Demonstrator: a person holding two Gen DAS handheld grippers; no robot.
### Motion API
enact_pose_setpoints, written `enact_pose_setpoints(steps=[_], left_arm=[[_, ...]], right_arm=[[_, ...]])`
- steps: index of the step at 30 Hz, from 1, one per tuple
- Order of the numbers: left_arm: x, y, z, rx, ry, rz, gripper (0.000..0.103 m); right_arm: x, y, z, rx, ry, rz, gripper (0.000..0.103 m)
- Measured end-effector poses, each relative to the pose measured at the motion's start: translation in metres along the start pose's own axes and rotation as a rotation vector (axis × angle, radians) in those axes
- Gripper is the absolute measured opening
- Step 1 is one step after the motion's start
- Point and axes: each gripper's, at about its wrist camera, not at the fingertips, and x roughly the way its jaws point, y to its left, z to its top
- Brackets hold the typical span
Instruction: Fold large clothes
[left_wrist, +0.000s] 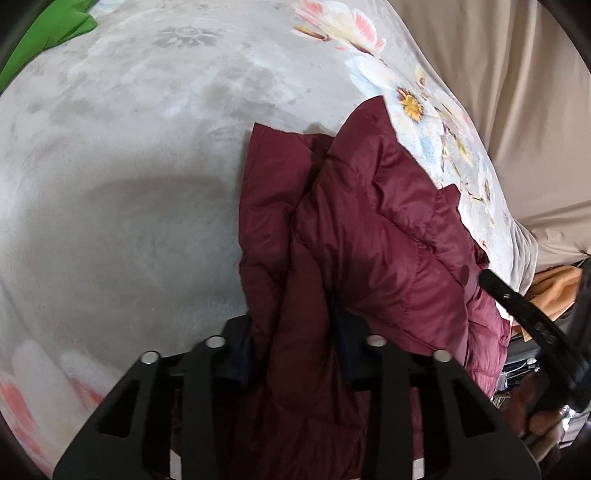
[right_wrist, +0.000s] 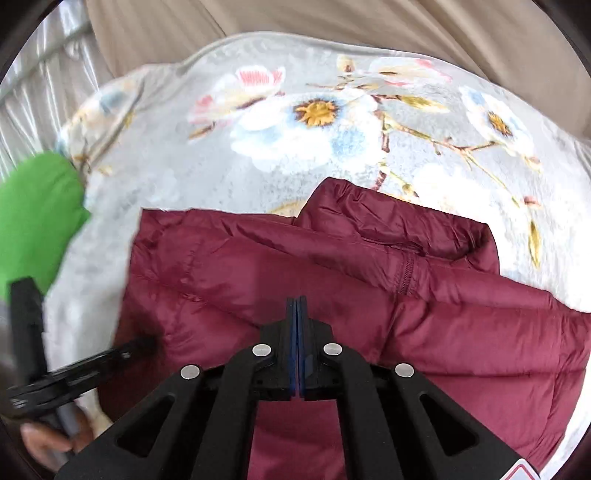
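Maroon puffer jacket (left_wrist: 369, 229) on floral blanket (left_wrist: 129, 147). My left tongs (left_wrist: 293, 354) pinch its fold. My right tongs (right_wrist: 296, 350), pressed together empty, hover over it; green cloth (right_wrist: 33, 218) at nine o'clock.

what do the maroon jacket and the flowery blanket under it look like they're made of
Maroon jacket: looks like thin synthetic shell, probably nylon or polyester, with a slight sheen; stitched channels puff up, suggesting down or fibre filling.

Flowery blanket: seems a soft plush fleece, likely polyester; the surface is matte and mottled like brushed pile, with printed blossoms. Exact fibres can't be told.
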Motion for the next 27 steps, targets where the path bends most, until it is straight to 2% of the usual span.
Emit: enact_pose_setpoints(steps=[6, 10, 12, 17, 22, 27], left_arm=[[-0.013, -0.013, 0.000, 0.059, -0.017, 0.013, 0.014], [-0.022, -0.032, -0.002, 0.105, -0.047, 0.041, 0.012], [-0.028, -0.043, -0.005, 0.126, -0.059, 0.052, 0.011], [-0.038, -0.061, -0.005, 0.168, -0.078, 0.066, 0.010], [-0.054, -0.070, -0.007, 0.169, -0.095, 0.020, 0.009], [-0.074, -0.095, -0.013, 0.214, -0.123, -0.057, 0.007]], right_arm=[[-0.015, -0.038, -0.023, 0.168, 0.004, 0.013, 0.000], [-0.006, -0.064, -0.036, 0.245, 0.061, 0.019, 0.000], [0.006, -0.074, -0.040, 0.283, 0.103, 0.049, 0.000], [0.025, -0.078, -0.049, 0.304, 0.149, 0.086, 0.000], [0.038, -0.079, -0.050, 0.314, 0.159, 0.121, 0.000], [0.044, -0.079, -0.050, 0.307, 0.145, 0.134, 0.000]])
